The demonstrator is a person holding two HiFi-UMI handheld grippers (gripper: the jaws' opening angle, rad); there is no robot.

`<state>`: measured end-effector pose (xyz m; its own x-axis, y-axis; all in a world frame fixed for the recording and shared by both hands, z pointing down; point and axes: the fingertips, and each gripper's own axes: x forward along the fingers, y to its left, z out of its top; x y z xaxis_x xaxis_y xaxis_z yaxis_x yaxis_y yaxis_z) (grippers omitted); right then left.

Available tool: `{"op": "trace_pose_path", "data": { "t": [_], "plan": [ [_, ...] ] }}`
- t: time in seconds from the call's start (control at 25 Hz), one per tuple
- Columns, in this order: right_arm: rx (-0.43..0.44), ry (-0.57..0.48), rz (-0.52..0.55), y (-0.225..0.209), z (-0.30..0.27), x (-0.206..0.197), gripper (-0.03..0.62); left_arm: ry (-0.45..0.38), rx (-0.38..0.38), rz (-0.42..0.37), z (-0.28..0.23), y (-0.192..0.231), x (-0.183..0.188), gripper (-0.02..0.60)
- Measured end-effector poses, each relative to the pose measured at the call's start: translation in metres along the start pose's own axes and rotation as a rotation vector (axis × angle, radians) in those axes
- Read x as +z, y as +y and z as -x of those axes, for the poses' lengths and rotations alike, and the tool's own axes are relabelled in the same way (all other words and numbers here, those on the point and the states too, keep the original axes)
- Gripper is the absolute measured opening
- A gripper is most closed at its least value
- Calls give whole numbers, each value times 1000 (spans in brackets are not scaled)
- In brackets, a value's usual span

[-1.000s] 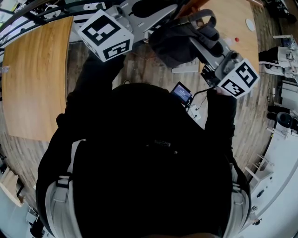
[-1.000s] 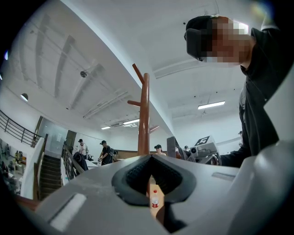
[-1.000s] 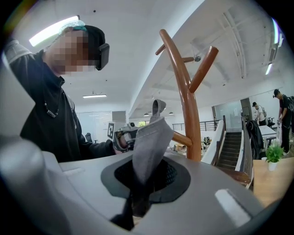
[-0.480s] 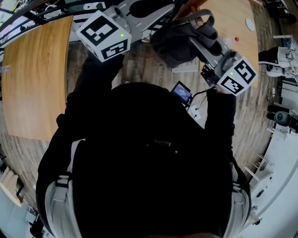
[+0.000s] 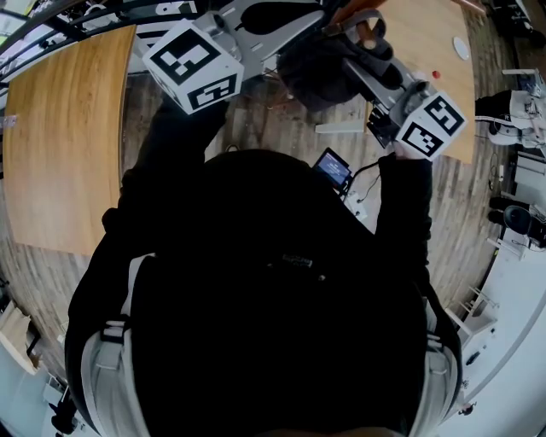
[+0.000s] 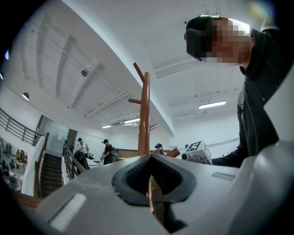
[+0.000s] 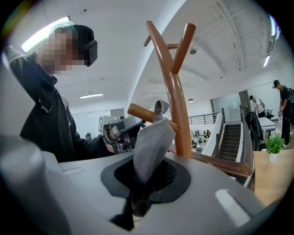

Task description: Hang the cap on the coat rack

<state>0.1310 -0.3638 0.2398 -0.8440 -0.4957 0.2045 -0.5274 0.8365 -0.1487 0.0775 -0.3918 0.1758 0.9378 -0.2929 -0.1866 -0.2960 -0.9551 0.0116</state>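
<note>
The dark cap (image 5: 316,72) hangs in the air at the top of the head view, close to a brown peg of the coat rack (image 5: 339,12). My right gripper (image 7: 138,206) is shut on the cap's grey back strap (image 7: 154,137). The strap runs up to a short side peg (image 7: 140,112) of the wooden rack (image 7: 177,105), its buckle end lying at that peg. My left gripper (image 6: 154,206) is shut with no cap fabric showing between its jaws. It points at the rack's post (image 6: 145,119) and reaches toward the cap from the left. The cap's crown is hidden in both gripper views.
A long wooden table (image 5: 60,136) lies at the left and another table (image 5: 426,38) at the upper right. The floor is wood plank. White equipment (image 5: 520,111) stands along the right. A staircase (image 7: 234,133) and several people (image 6: 108,151) are in the background.
My right gripper has moved a little up and away with the strap in it, and the cap has shifted closer to the rack's peg. The left gripper has barely moved.
</note>
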Motion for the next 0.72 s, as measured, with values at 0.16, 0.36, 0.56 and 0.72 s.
{"op": "trace_pose_path", "data": {
  "t": [0.16, 0.36, 0.56, 0.72],
  "plan": [
    [1, 5, -12, -7, -2, -2, 48, 4, 5, -2, 0, 2, 0, 3],
    [4, 15, -20, -12, -10, -6, 48, 5, 13, -2, 4, 7, -2, 3],
    [4, 18, -21, -12, -12, -8, 48, 1, 16, -10, 9, 5, 1, 3],
    [-1, 18, -27, -18, -8, -4, 48, 1, 18, -13, 3, 3, 7, 3]
  ]
}}
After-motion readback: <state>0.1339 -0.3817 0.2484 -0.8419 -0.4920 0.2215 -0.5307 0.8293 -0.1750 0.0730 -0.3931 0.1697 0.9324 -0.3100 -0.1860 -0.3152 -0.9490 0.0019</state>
